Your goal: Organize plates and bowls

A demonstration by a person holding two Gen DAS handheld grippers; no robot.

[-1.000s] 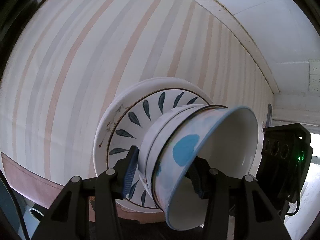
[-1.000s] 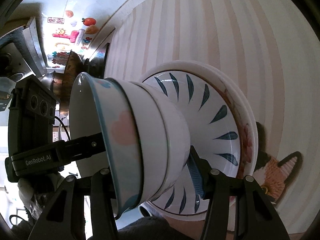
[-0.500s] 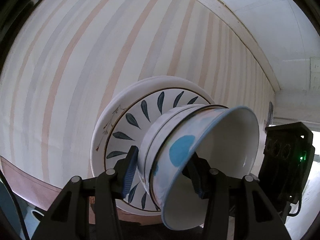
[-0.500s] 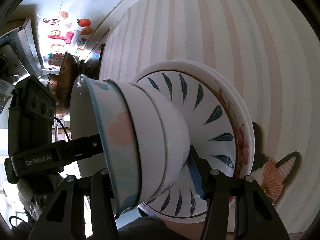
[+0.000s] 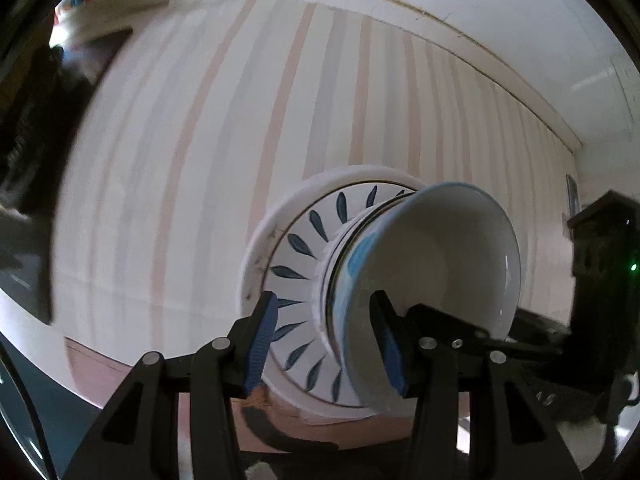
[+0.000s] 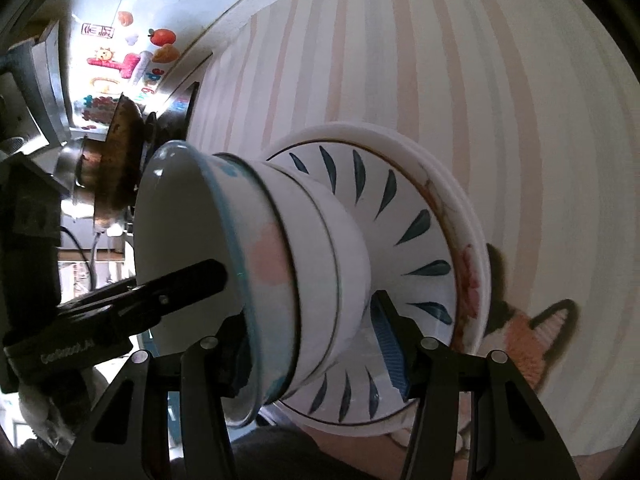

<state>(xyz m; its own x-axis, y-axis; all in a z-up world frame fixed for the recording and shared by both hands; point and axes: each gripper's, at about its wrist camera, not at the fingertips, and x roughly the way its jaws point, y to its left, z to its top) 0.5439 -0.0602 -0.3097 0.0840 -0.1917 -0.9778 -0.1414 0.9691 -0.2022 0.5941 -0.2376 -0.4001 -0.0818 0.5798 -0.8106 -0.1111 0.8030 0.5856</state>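
The bowls (image 6: 280,280) look like glazed ceramic, smooth and glossy, with light glinting off the inside of the top one (image 5: 460,264). The plates (image 6: 404,232) under them have the same shiny glaze, painted with dark blue leaf strokes. The striped tablecloth (image 5: 280,100) looks like matt fabric, soft, no shine at all. Both grippers are matt black plastic with small silvery metal pins, and the pads (image 5: 262,340) are ribbed blue rubber, rough-looking. The pot (image 6: 116,160) in the background looks like tarnished metal.
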